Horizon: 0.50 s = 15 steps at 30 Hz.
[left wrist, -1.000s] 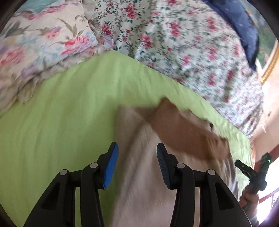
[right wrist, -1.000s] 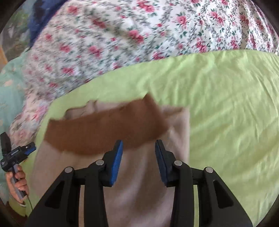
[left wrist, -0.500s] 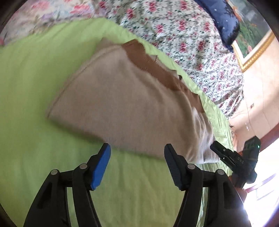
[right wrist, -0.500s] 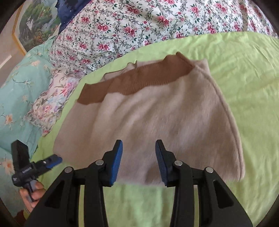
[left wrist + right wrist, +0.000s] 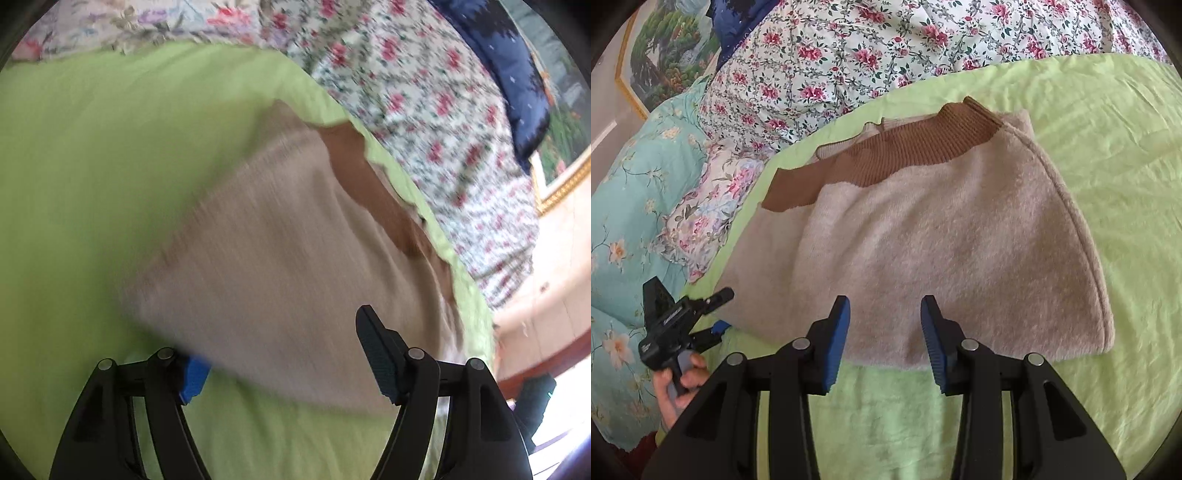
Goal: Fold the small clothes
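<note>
**Beige skirt flat on the bed, both sets of jaws spread at its near hem**

Green sheet [image 5: 1089, 129] covers the bed, and everything I am working with lies on it. Going left to right in my right wrist view: a framed landscape painting [image 5: 661, 48] hangs on the wall at far left, a teal floral quilt [image 5: 624, 206] is bunched below it, and a small floral pillow [image 5: 701, 218] sits against the sheet's edge. A white quilt with red roses [image 5: 886, 40] runs along the far side of the bed, with a dark blue cushion [image 5: 731, 18] at its left end.

My left gripper [image 5: 718, 314] shows low at the left of that view, held in my left hand [image 5: 677, 391]. Its jaws are spread around the skirt's near left corner, one finger above the fabric and one beneath it. My left wrist view is blurred, but it agrees: the knit covers most of the left blue pad [image 5: 194, 376].

Next comes the beige skirt [image 5: 942, 229], a fuzzy knit with a ribbed brown waistband [image 5: 886, 162] on its far edge, lying flat in the middle of the sheet.

My right gripper [image 5: 884, 339] sits at the near hem, jaws spread, with nothing between them that I can see being pinched.
</note>
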Available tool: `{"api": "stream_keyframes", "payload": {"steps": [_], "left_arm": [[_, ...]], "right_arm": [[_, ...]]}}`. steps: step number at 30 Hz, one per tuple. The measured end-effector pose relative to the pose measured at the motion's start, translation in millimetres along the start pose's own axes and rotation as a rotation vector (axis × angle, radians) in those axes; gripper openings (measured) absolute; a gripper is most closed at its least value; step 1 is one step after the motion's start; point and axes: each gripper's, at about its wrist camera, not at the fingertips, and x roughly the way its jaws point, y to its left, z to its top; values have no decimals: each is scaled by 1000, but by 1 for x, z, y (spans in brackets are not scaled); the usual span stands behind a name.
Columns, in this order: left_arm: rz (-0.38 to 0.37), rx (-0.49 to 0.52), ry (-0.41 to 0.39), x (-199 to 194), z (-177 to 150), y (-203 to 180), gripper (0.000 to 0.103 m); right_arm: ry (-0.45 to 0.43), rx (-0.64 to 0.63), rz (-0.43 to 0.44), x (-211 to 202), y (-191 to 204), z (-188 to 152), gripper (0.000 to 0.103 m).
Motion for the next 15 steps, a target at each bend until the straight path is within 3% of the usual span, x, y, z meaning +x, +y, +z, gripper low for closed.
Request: {"api": "stream_keyframes", "payload": {"steps": [1, 3, 4, 5, 11, 13, 15], "left_arm": [[5, -5, -11, 3, 6, 1, 68], [24, 6, -39, 7, 18, -1, 39], [26, 37, -38, 11, 25, -8, 17], [29, 65, -42, 11, 29, -15, 11], [-38, 256, -116, -11, 28, -87, 8], [-85, 334, -104, -12, 18, -119, 8], [-106, 417, -82, -5, 4, -148, 8]], "right_arm": [[1, -2, -2, 1, -1, 4, 41], [-2, -4, -3, 4, -4, 12, 41], [-4, -2, 3, 5, -7, 18, 42], [-7, 1, 10, 6, -9, 23, 41], [1, 0, 5, 14, -20, 55, 41], [31, -8, 12, 20, -20, 69, 41], [41, 6, 76, 22, -20, 79, 42]]}}
